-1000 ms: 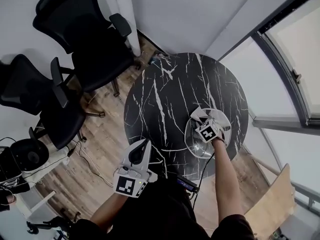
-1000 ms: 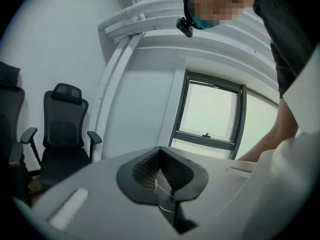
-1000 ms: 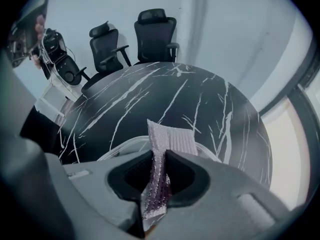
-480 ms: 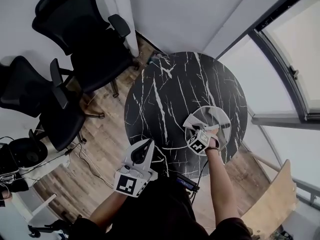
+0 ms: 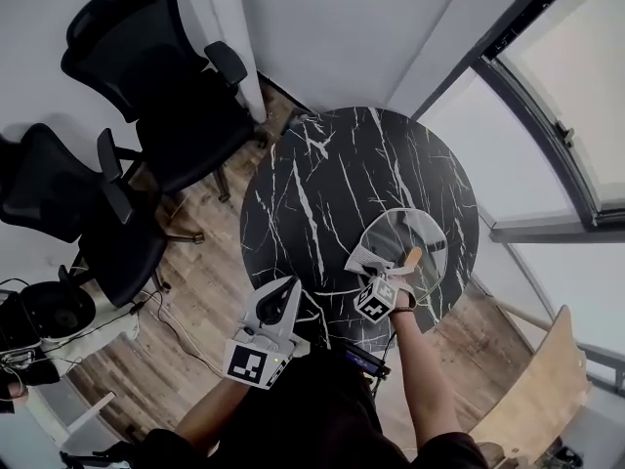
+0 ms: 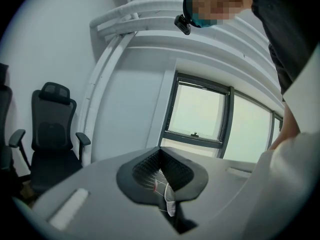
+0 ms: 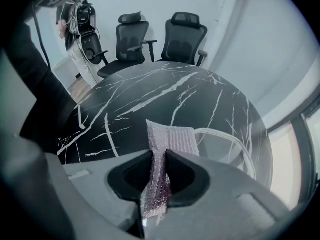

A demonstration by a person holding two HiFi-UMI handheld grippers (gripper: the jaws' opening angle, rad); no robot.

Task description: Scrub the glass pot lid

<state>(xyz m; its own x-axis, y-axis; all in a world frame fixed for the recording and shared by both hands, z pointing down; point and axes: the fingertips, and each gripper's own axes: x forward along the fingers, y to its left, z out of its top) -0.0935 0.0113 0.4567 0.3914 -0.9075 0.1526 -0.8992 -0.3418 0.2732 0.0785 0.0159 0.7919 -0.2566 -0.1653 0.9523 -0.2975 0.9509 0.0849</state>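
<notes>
At lid [image 5: 427, 234] rim — scrubber [image 7: 169, 143] in jaws

Round black counter [image 5: 322, 193] veined in white, glass pot lid [image 5: 427, 233] lying flat on it near the rim, just beyond the right tongs [image 5: 363, 262], well right of the left tongs [image 5: 283, 286].

Open tabletop [image 5: 322, 193] left of the lid [image 5: 436, 240], chairs [image 5: 166, 96] beyond

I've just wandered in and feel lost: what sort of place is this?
Probably an office or small meeting room. It has black swivel office chairs, a round, dark, marble-patterned table and large windows along one side.
</notes>
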